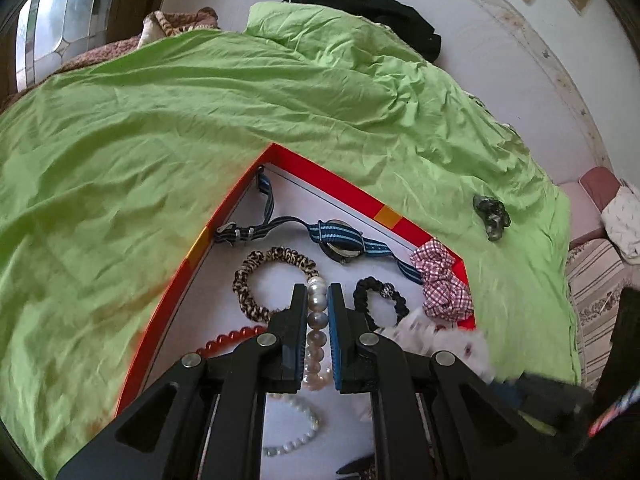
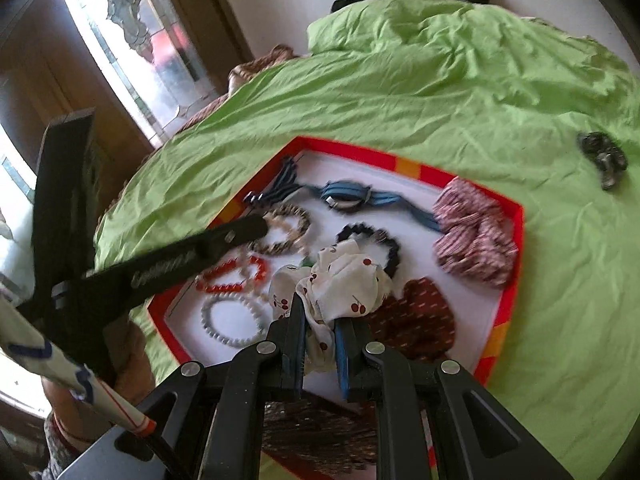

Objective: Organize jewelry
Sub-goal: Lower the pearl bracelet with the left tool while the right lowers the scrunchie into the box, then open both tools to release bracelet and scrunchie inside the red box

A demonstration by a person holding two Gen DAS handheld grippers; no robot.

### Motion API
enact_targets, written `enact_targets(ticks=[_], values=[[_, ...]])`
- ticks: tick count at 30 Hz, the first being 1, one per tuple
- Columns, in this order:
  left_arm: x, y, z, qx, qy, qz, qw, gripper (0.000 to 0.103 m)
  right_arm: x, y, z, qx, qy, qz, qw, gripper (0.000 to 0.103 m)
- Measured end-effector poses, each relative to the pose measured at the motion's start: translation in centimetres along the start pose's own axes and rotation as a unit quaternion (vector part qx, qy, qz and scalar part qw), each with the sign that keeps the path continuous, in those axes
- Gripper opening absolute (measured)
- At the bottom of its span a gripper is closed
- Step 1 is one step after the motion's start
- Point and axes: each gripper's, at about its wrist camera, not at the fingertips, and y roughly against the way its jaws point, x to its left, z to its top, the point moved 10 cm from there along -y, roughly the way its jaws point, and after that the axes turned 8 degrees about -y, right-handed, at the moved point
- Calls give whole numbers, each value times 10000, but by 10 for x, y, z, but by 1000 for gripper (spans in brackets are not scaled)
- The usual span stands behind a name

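Observation:
A red-rimmed white tray [image 1: 352, 190] [image 2: 360, 148] lies on a green sheet. My left gripper [image 1: 318, 294] is shut on a pearl bracelet [image 1: 316, 320] over the tray. My right gripper [image 2: 320, 304] is shut on a white cherry-print scrunchie [image 2: 340, 280] above the tray. In the tray lie a blue striped watch [image 1: 336, 236] [image 2: 344, 198], a leopard scrunchie [image 1: 264, 276] [image 2: 284, 232], a black scrunchie [image 1: 380, 296] [image 2: 380, 240], a red checked scrunchie [image 1: 444, 284] [image 2: 476, 236], a red bead bracelet [image 1: 228, 340] [image 2: 232, 280], a white bead bracelet [image 1: 296, 428] [image 2: 236, 320] and a dark red scrunchie [image 2: 416, 320].
A dark hair clip [image 1: 490, 214] [image 2: 604, 158] lies on the green sheet [image 1: 160, 120] [image 2: 440, 80] to the right of the tray. Black clothing [image 1: 380, 8] lies at the far edge. The left gripper's body [image 2: 160, 272] crosses the right wrist view.

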Motion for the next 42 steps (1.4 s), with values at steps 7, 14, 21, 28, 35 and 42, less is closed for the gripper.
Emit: enact_targets(ticks=[7,14,21,28,35,42], values=[[-4,-19,7,153,104,-149,9997,9,5,-16,-16,238,83,1,9997,15],[-3,-24,8,188,-20,87,9998,9,9,-25,-27,437,114,61,9990,16],[-14,-15,8,40,-318,107,9994,11,15,-23,-31,466,88,209,9987,22],[-28,12,12,-405,-655,174,9969,45,15,-1,-25,229,27,234,9995,48],[-19,35,14,-795,-665,655,9925,61,13,30,-31,-34,84,106,9999,55],[-14,48,10,-1078,-833,1294,9822,77,-4,59,-42,-295,78,-244,9992,62]])
